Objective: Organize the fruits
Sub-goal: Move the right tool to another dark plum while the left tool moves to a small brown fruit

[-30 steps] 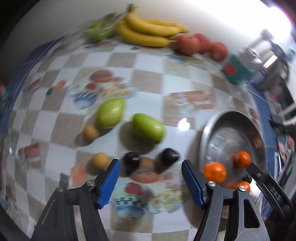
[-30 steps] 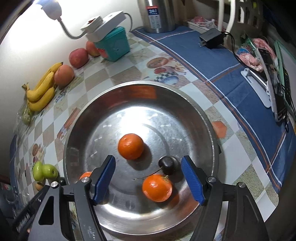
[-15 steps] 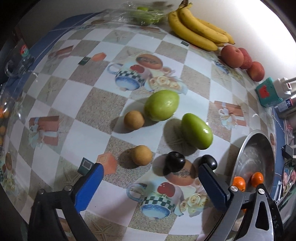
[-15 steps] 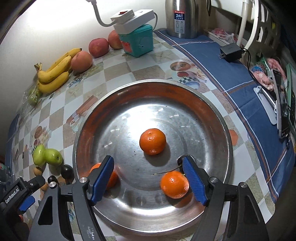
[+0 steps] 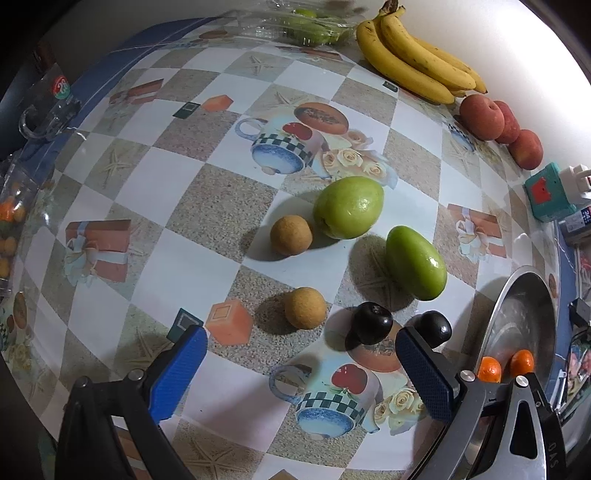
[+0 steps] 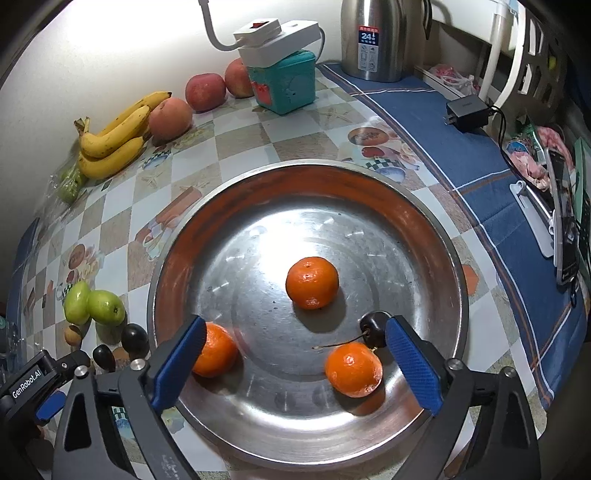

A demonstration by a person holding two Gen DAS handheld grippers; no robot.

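Observation:
My left gripper (image 5: pixel 301 373) hangs open over the checked tablecloth, nothing between its blue pads. Just beyond it lie two dark plums (image 5: pixel 371 323), two brown round fruits (image 5: pixel 305 308) and two green fruits (image 5: pixel 347 206). My right gripper (image 6: pixel 295 365) hovers above the steel bowl (image 6: pixel 306 164), its jaws opening with no fruit pressed. In the bowl lie three oranges (image 6: pixel 312 282) and a dark stemmed cherry (image 6: pixel 373 326), which sits beside the right pad. The bowl's rim (image 5: pixel 517 295) shows at the right of the left wrist view.
Bananas (image 6: pixel 110 136), red-orange peaches (image 6: pixel 205 90) and a bag of green fruit (image 5: pixel 310 26) line the back wall. A teal box (image 6: pixel 284 86) under a white power strip, a steel kettle (image 6: pixel 380 40) and a charger (image 6: pixel 467 110) stand behind the bowl.
Both grippers' jaws have spread wider. The left gripper rolled and shifted away from the bowl, so more of the tablecloth shows. The right view slid slightly; the fruits lie where they were.

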